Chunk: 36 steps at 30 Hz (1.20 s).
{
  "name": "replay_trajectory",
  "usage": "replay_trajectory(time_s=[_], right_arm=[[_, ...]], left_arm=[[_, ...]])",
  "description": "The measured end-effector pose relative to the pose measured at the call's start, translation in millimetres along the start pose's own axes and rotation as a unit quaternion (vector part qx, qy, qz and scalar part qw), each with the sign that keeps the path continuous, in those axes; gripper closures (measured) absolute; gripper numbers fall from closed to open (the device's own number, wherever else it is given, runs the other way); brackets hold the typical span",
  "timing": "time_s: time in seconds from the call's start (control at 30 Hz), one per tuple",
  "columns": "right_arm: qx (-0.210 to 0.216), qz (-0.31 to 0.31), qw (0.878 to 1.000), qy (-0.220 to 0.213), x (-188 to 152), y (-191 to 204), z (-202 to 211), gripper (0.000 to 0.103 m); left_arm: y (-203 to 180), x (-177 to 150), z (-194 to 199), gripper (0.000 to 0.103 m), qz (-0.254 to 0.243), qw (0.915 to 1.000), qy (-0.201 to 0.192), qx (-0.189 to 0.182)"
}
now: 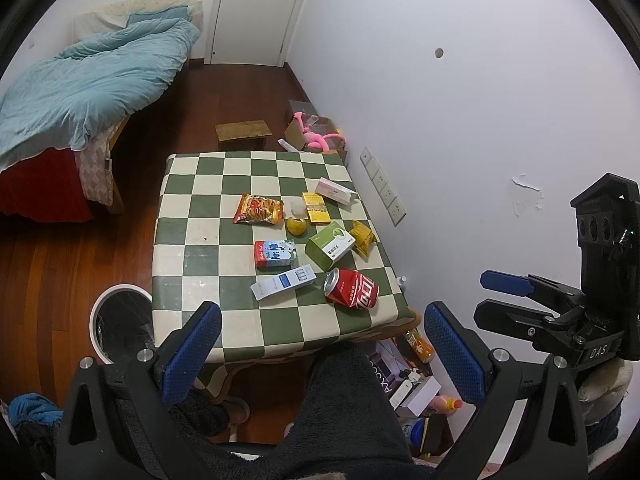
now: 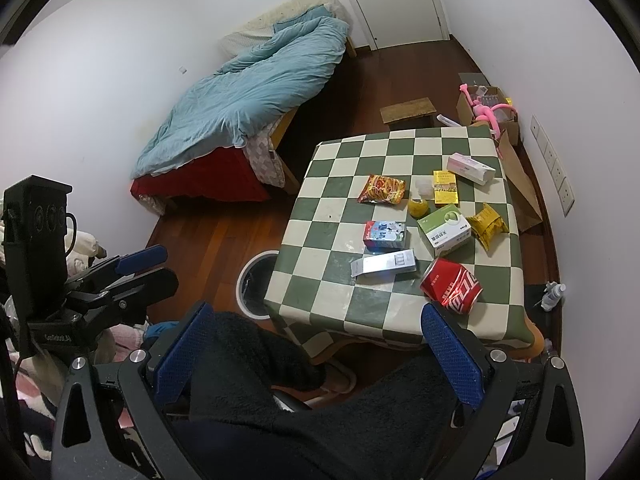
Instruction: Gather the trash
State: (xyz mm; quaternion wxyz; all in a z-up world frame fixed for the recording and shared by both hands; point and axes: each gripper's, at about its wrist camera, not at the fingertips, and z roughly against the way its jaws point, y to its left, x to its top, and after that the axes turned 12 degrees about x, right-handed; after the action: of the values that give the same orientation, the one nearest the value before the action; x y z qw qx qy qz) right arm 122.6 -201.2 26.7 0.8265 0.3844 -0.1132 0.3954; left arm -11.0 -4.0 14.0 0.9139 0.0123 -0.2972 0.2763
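Left gripper (image 1: 323,354) and right gripper (image 2: 320,356) both hung spread wide and empty above the person's dark-clad lap. Trash lay on the checkered table (image 1: 192,216): red can (image 1: 352,289) on its side, green box (image 1: 330,245), milk carton (image 1: 275,254), snack packet (image 1: 258,209) (labels unreadable). The table's edge partly hid the bin (image 1: 120,324)

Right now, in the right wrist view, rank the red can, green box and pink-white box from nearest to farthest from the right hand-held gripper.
1. Red can, on its side at the table's near edge.
2. Green box, mid-table.
3. Pink-white box, far side, toward the wall.
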Motion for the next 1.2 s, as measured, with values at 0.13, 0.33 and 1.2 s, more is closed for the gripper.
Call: replay_trajectory(time_s=[0.13, 0.33, 1.2], right_arm=[[0.001, -0.001, 1.000, -0.001, -1.9, -1.0, 0.2, 0.000], [0.001, -0.002, 1.000, -0.001, -1.8, -1.0, 0.0, 0.000], [-0.080, -0.124, 0.988, -0.039, -18.6, -86.6, -41.9, 0.000]], left_arm=[[0.3, 0.3, 0.9, 0.000, -0.002, 1.0000, 0.001, -0.001], [-1.5, -0.6, 0.4, 0.000, -0.004, 1.0000, 0.001, -0.004], [7.3, -21.5, -123.1, 0.000, 0.004, 0.9830, 0.013, 0.183]])
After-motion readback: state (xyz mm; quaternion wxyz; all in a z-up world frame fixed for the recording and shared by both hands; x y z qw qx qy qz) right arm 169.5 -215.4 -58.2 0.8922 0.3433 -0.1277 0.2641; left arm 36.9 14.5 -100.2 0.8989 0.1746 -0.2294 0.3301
